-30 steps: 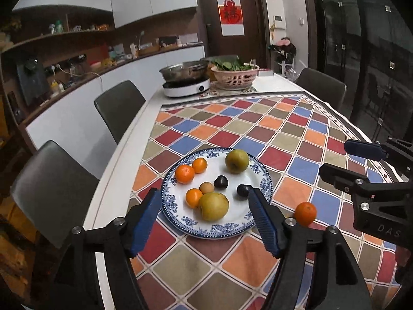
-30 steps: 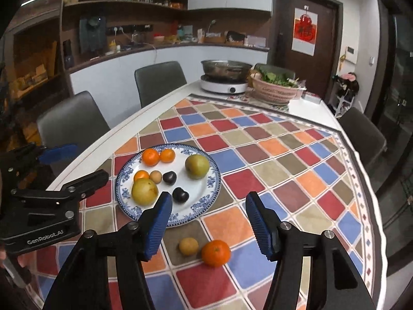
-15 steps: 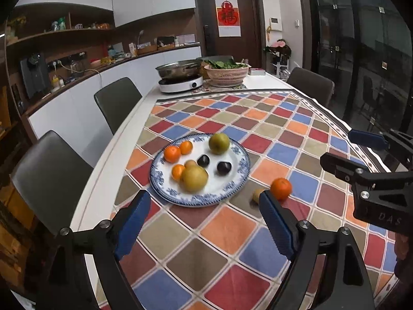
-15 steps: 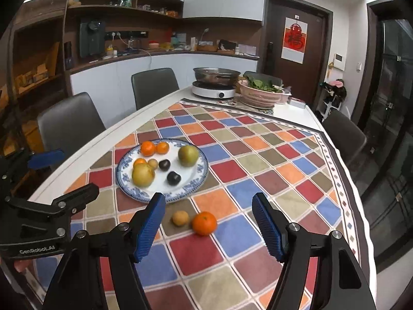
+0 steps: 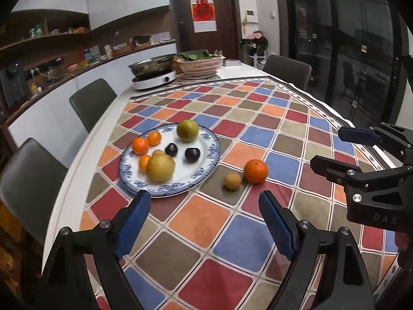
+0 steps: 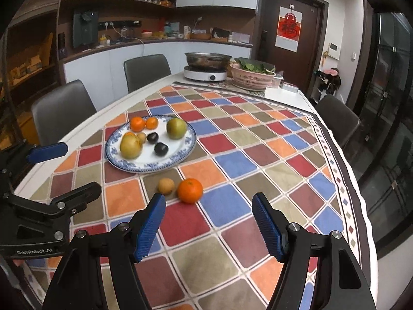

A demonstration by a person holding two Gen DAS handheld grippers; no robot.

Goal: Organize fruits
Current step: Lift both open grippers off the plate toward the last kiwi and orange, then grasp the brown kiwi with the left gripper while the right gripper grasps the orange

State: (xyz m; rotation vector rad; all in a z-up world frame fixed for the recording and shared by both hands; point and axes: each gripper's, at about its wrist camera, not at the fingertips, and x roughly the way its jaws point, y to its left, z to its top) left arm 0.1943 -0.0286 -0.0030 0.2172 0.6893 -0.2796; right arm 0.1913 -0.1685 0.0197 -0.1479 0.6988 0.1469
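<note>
in the left wrist view the left gripper (image 5: pixel 205 228), backed off, has its empty jaws just spread wide, the plate (image 5: pixel 209 170) at 11 o'clock; in the right wrist view the right gripper (image 6: pixel 208 226), likewise widened and empty, has the stray mandarin (image 6: pixel 190 190) at 12 o'clock, likely next.

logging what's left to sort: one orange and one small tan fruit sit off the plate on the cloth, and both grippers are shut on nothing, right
Not quite. The orange and the small tan fruit do lie on the checked cloth, off the plate, but the grippers are open, not shut. Each wrist view shows it: the left gripper and the right gripper have their jaws spread wide with nothing between them.
</note>
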